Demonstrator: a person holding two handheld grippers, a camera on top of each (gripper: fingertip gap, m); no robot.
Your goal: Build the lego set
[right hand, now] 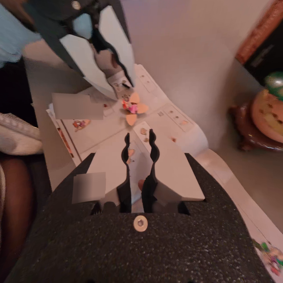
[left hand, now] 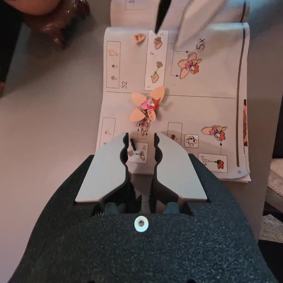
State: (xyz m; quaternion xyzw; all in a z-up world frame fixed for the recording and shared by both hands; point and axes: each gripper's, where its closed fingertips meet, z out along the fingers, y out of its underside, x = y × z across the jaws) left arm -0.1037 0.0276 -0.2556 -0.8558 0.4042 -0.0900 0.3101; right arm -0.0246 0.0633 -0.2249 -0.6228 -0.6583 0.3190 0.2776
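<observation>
A partly built lego flower (left hand: 147, 105) with peach petals, a pink centre and a red piece lies on the open instruction booklet (left hand: 191, 110). My left gripper (left hand: 141, 134) is open and empty, just short of the flower. A small black pin (left hand: 133, 144) lies on the page by its left fingertip. A loose peach piece (left hand: 139, 38) lies at the booklet's far edge. My right gripper (right hand: 139, 133) is open and empty over the booklet (right hand: 168, 95), facing the flower (right hand: 134, 107) from the opposite side. It shows blurred at the top of the left wrist view (left hand: 176, 30).
A dark wooden stand (right hand: 252, 137) carrying a round ornament stands on the grey table (left hand: 53, 107) beside the booklet. A dark box (right hand: 268, 50) leans behind it. A pale cloth (left hand: 275, 176) lies at the table's edge.
</observation>
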